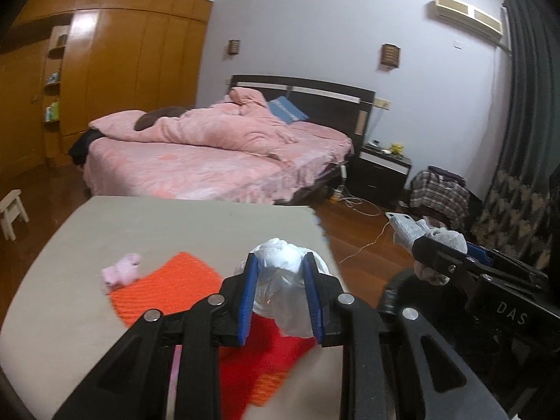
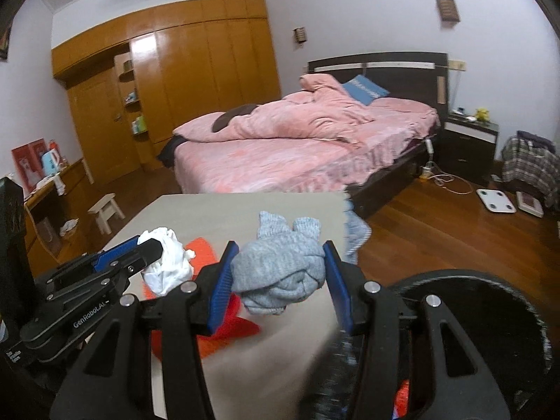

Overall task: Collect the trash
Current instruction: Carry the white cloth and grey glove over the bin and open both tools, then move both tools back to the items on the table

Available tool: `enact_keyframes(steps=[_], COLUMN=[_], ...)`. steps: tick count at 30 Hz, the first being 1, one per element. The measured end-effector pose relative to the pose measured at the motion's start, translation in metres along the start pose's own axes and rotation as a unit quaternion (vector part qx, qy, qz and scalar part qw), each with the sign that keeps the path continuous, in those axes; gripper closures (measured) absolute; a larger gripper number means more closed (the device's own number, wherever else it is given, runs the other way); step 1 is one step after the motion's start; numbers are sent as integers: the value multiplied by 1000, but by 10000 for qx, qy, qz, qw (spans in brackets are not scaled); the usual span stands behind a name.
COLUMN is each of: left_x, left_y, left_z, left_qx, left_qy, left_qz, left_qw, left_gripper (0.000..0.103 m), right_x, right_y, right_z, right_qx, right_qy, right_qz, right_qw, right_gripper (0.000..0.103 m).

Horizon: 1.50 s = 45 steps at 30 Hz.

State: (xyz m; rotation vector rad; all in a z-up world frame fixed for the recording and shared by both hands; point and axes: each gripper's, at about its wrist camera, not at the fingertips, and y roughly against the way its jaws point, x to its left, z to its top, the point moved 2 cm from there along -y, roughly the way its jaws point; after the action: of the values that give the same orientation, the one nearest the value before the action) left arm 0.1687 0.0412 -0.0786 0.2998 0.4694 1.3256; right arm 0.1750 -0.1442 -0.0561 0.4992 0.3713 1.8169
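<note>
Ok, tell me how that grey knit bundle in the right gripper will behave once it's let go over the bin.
The grey knit bundle looks soft and floppy: it bulges and sags between the right gripper pads. Probably light, since it droops little. It should drop limply into the black bin, unlikely to roll or bounce.

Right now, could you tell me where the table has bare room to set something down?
The table's far half, between the orange mat and the bed-side edge, is bare. So is its left strip, beside the pink wad. The near right is crowded: both loaded grippers hang there, next to the black bin.
</note>
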Motion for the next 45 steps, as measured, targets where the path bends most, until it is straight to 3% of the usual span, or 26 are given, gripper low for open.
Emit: enact_keyframes(steps=[16,28,31,36,38,41,45], left_x=[-121,-180,-186,-180,-175,-162,-137], left_y=[-32,-51,-55,-55,-53,-46,-35], left_z=[-16,-37,-41,-43,-41,-37,-30], left_qx=[305,624,700,748,699,577,372], left_qy=[-430,-756,-804,-718,-718,-678,-599], left_qz=[-1148,-1615,-1687,-1775,-1708,-1518,-1162], left_qw=[9920,9820,9799,9786,9802,9844,9907], left_gripper=[77,74,65,44,34,18,9], right_x=[-112,-166,-172,-174,-175,-173,-164], right_y=[61,88,87,92,93,95,91], right_z=[-43,-74,-79,-80,-79,-76,-74], right_qx=[91,153,207,108,72,-5,-35], right_qy=[-470,-836,-874,-888,-890,-951,-990], right_qz=[-1150,-1763,-1835,-1979,-2038,-2024,-1922], right_qw=[9922,9807,9789,9761,9749,9747,9763], right_gripper=[55,54,50,28,12,6,5])
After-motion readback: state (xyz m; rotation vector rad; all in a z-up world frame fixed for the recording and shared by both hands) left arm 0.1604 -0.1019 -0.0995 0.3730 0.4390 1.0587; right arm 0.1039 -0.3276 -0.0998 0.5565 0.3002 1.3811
